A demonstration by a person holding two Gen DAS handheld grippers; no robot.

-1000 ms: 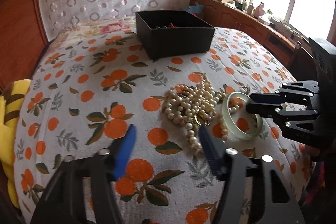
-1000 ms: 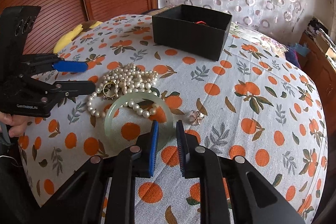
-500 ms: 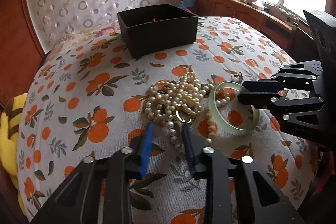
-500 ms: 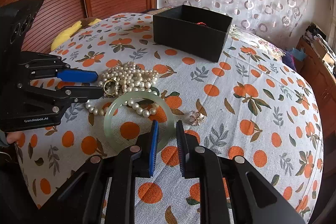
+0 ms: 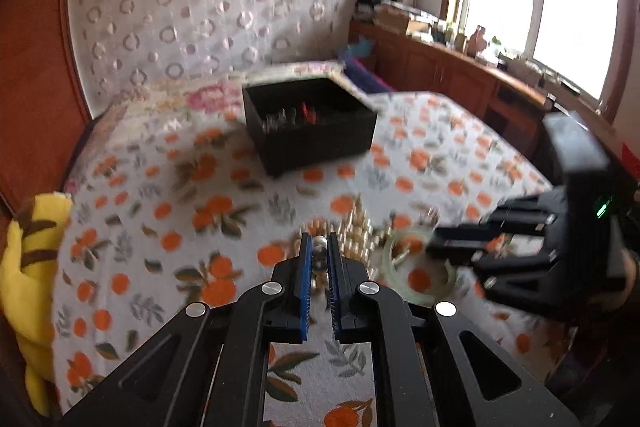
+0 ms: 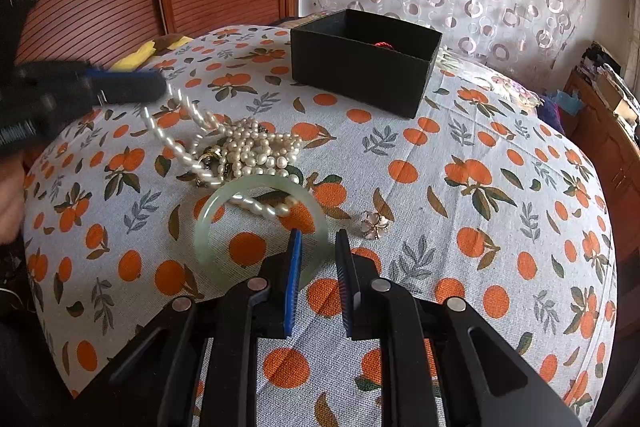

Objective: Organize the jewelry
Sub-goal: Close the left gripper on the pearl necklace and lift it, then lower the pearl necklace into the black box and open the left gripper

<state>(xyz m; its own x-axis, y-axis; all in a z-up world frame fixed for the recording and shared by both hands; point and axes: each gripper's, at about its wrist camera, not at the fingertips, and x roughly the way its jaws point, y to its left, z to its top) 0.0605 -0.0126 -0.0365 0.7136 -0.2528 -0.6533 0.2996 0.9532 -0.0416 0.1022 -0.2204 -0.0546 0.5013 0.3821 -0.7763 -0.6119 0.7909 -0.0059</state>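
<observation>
No legible writing. Left tongs [image 5: 319,254], jaws just closing, grip pearl necklace [image 6: 244,147], strand lifted off bed [image 6: 500,155]. Right tongs [image 6: 318,247] slightly apart, empty, over jade bangle [image 6: 208,211]. Black box [image 6: 362,61] beyond; flower brooch [image 6: 374,223] beside bangle.

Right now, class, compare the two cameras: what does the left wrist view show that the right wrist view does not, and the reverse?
Only the left wrist view shows the bright window, the yellow plush toy and pearls pinched between the left gripper jaws, which have just been closing.

Only the right wrist view shows the small pink flower brooch sharply and the white pearl strand lifting towards those jaws.

Both show the black open box, the pale green jade bangle, the pearl pile and the orange-print cloth.
</observation>
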